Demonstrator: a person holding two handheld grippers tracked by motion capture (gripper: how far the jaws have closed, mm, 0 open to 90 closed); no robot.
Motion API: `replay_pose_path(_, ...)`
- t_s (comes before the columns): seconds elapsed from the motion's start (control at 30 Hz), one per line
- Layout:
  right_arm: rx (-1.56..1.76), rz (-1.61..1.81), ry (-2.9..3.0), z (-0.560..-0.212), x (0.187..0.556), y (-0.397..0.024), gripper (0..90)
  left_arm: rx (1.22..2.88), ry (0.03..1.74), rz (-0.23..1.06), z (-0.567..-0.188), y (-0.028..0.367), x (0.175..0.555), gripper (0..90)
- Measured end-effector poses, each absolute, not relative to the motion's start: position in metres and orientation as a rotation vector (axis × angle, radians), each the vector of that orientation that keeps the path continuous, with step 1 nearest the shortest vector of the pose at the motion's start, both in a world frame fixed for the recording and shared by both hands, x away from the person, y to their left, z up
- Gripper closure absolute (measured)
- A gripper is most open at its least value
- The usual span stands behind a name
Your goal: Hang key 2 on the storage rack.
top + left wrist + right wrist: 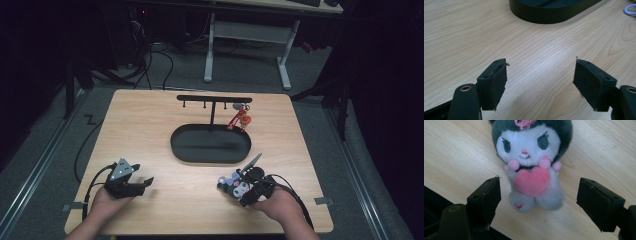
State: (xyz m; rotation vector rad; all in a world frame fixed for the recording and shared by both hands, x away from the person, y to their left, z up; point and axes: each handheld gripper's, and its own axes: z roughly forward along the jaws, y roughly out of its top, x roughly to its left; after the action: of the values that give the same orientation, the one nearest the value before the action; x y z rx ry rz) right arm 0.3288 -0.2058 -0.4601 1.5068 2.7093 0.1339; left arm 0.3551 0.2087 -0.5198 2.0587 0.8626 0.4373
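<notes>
Right claw agape over plush toy

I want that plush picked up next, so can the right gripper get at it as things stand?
Probably yes: the right gripper is open, the plush lies flat on the table just ahead of its jaws, nothing between.

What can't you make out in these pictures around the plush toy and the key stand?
- Plush toy: right gripper view, ears cut off by the top edge.
- Same toy, high view: too small; right gripper covers part.
- Charms on the stand: high view, too small to identify.
- Tray: left gripper view, cut off by the top edge.
</notes>
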Motion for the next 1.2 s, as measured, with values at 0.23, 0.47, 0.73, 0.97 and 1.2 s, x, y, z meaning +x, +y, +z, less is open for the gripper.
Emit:
replay_pose_path(0.23, 1.538, 0.115, 2.706, -0.472, 0.33, -0.201, 20.6, 2.066, 0.857, 0.438, -0.52, 0.208, 0.355, 27.3)
replay_pose_path(0.47, 1.49, 0.097, 2.735, -0.485, 0.331, -0.201, 28.5, 2.071, 0.853, 0.434, -0.52, 0.207, 0.355, 27.3)
replay_pose_path(0.73, 1.497, 0.078, 2.744, -0.485, 0.331, -0.198, 45.3, 2.071, 0.849, 0.431, -0.52, 0.207, 0.355, 27.3)
replay_pose_path(0.97, 1.482, 0.071, 2.743, -0.485, 0.331, -0.197, 47.0, 2.07, 0.846, 0.427, -0.521, 0.206, 0.356, 27.3)
replay_pose_path(1.2, 1.478, 0.076, 2.741, -0.485, 0.331, -0.196, 47.4, 2.08, 0.845, 0.425, -0.521, 0.205, 0.355, 27.3)
